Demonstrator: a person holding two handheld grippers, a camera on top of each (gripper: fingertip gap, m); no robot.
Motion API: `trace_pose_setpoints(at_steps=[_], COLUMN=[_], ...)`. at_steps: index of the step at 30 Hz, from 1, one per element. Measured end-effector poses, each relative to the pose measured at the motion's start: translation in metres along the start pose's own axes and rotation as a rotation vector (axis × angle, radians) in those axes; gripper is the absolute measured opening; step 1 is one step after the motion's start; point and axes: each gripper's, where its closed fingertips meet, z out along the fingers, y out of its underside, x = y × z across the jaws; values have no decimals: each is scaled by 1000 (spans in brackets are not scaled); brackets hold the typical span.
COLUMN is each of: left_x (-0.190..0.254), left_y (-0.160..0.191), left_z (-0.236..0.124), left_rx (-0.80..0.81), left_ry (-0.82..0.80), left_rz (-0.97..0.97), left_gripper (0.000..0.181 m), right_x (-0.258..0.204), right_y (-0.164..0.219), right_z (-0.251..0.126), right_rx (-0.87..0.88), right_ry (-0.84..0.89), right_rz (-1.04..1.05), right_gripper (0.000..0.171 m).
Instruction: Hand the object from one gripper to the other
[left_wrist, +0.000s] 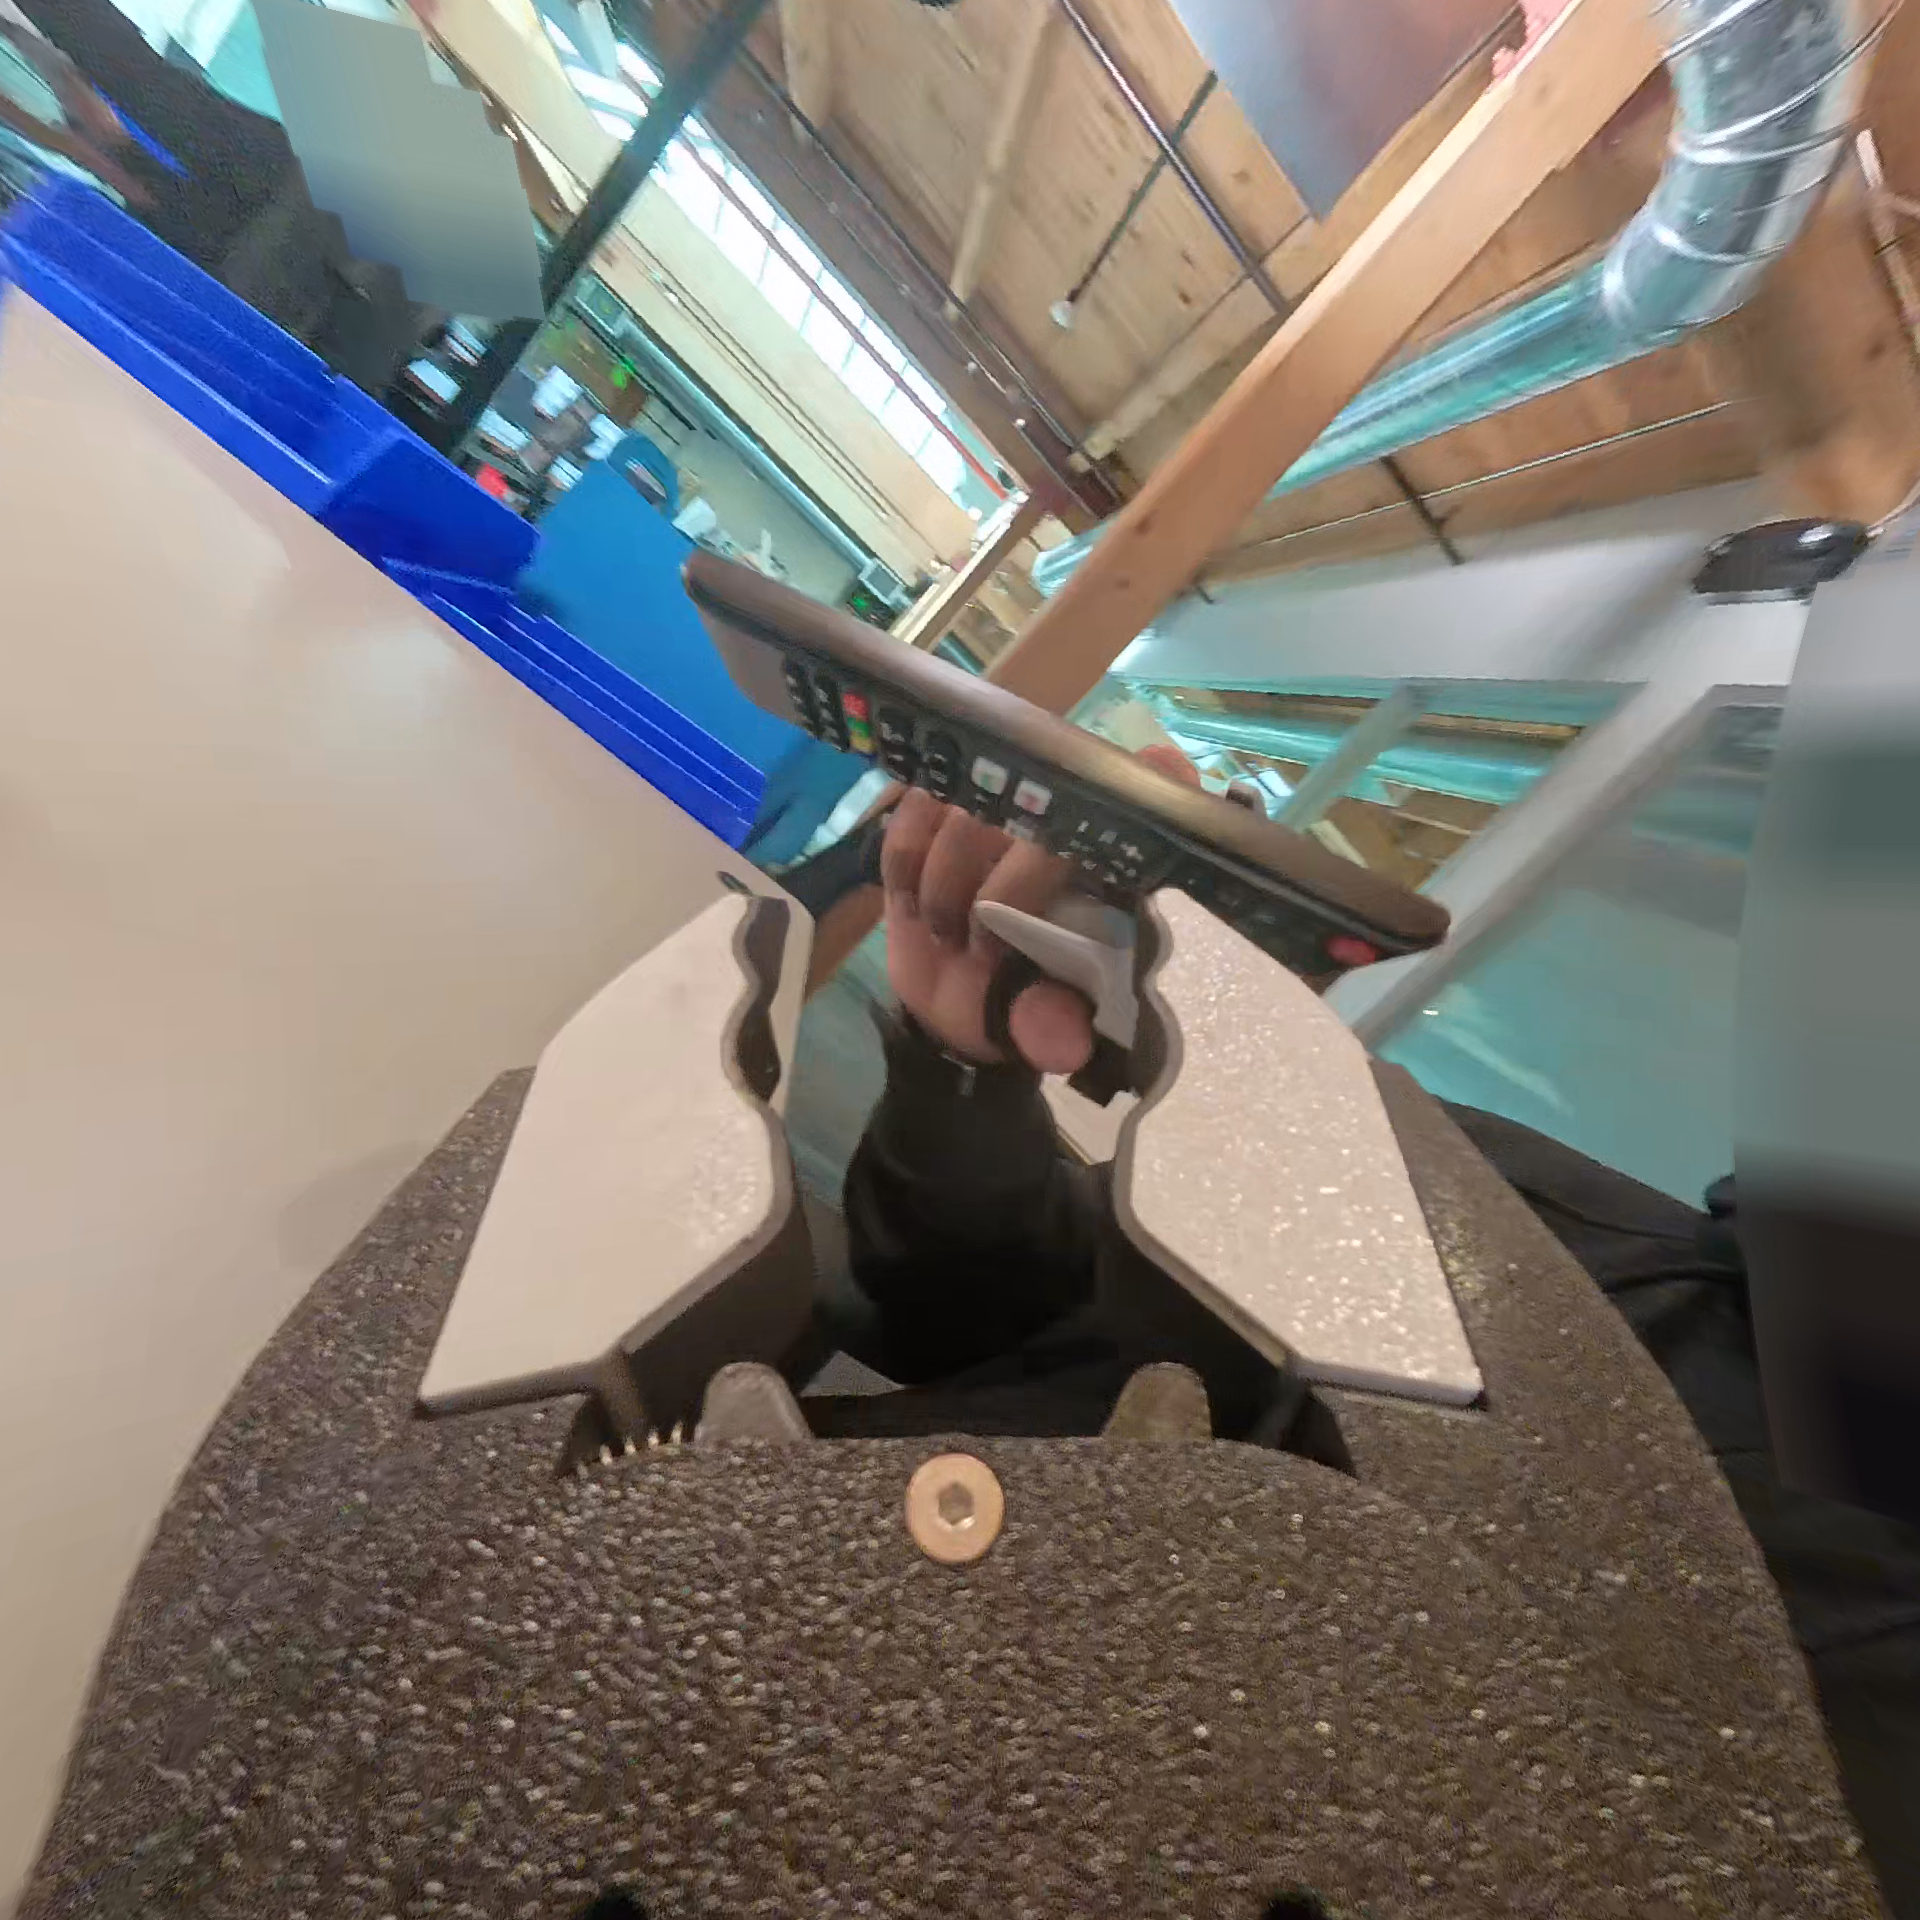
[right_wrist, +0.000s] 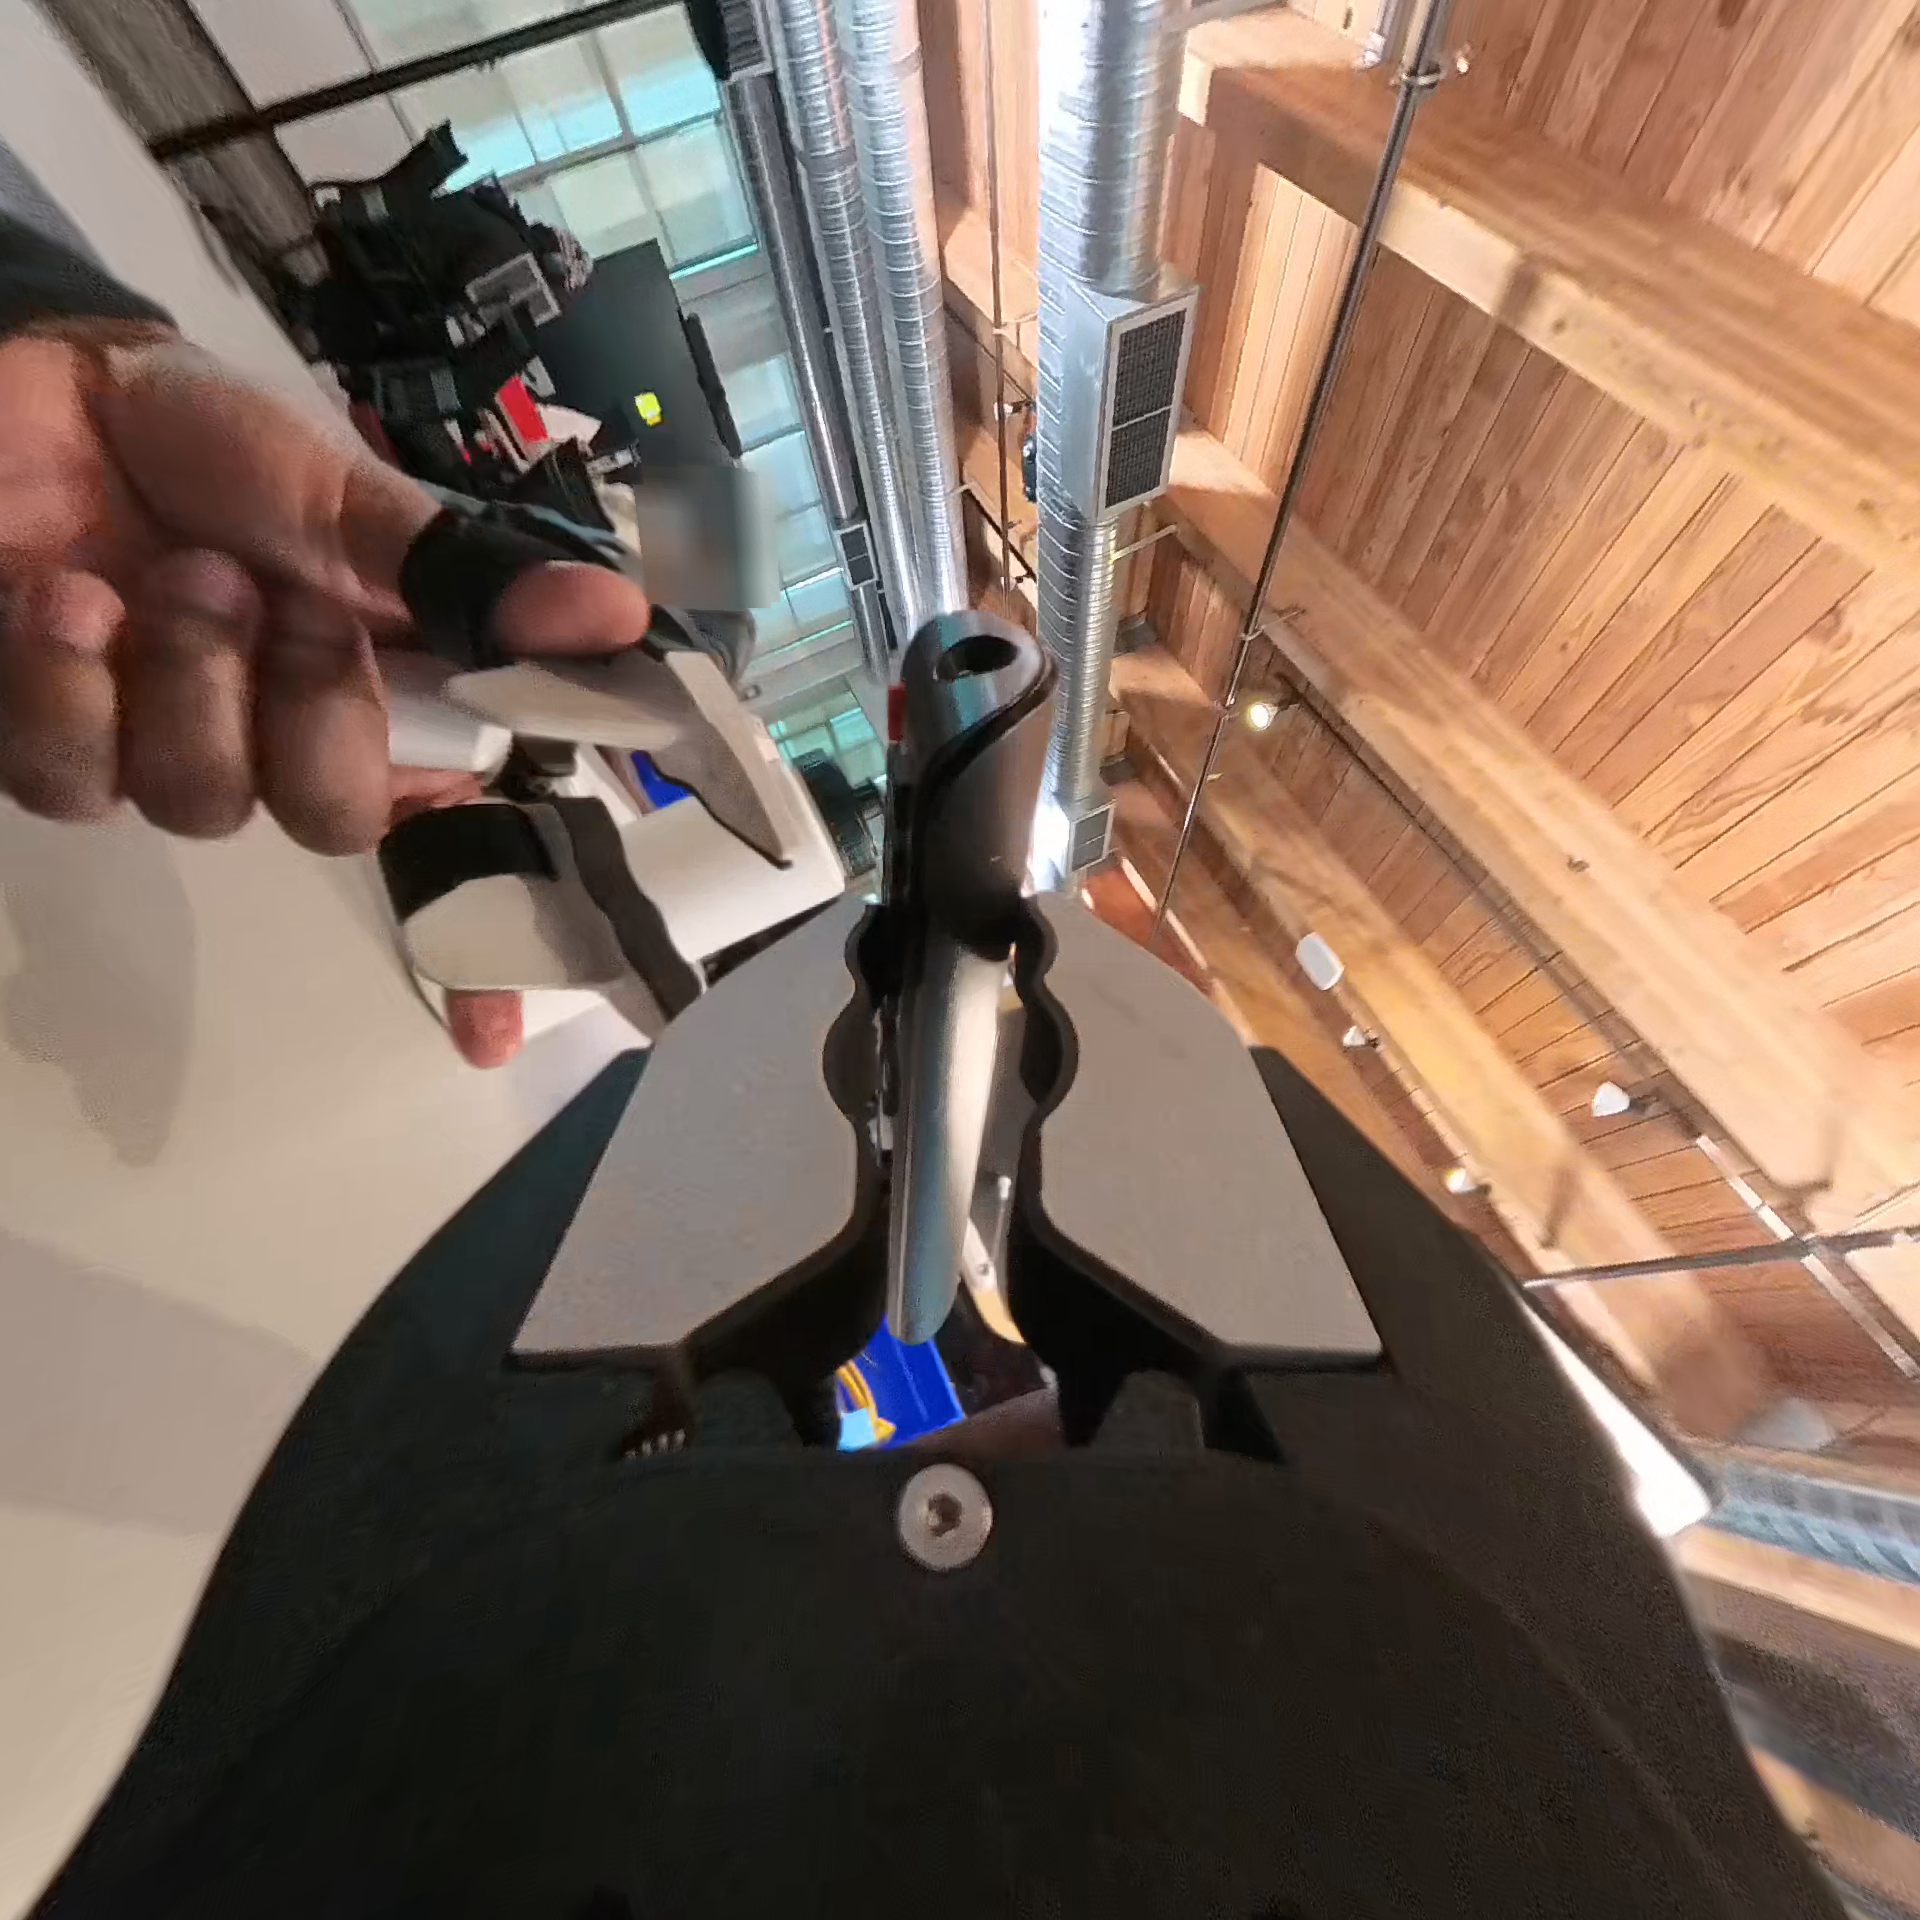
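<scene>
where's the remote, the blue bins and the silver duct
remote (left_wrist: 1039, 743), left wrist view, its button face
blue bins (left_wrist: 312, 436), left wrist view, a rim
silver duct (right_wrist: 1081, 239), right wrist view, its ribbed wall

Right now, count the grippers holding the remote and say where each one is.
1. The right gripper is shut on the remote, which stands between its fingers. The left gripper is open, just short of the remote, not touching it as far as visible.

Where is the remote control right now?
The remote control is clamped in the right hand-held gripper, up in the air; in the left wrist view it sits just beyond the open left hand-held gripper.
</scene>
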Motion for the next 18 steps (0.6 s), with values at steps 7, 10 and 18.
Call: trace_pose_setpoints(at_steps=[7,10,18], left_x=[8,10,-2], left_y=[8,9,14], left_z=[13,12,6], left_rx=[-4,-19,-47], left_ry=[137,154,126], left_rz=[-168,-165,-170], left_gripper=[76,75,44], right_x=[-36,-46,-69], right_y=[-6,-14,-22], right_z=[3,4,5], right_rx=[15,43,65], right_ry=[-112,-151,-235], right_rz=[-180,-195,-227], right_gripper=[23,23,23])
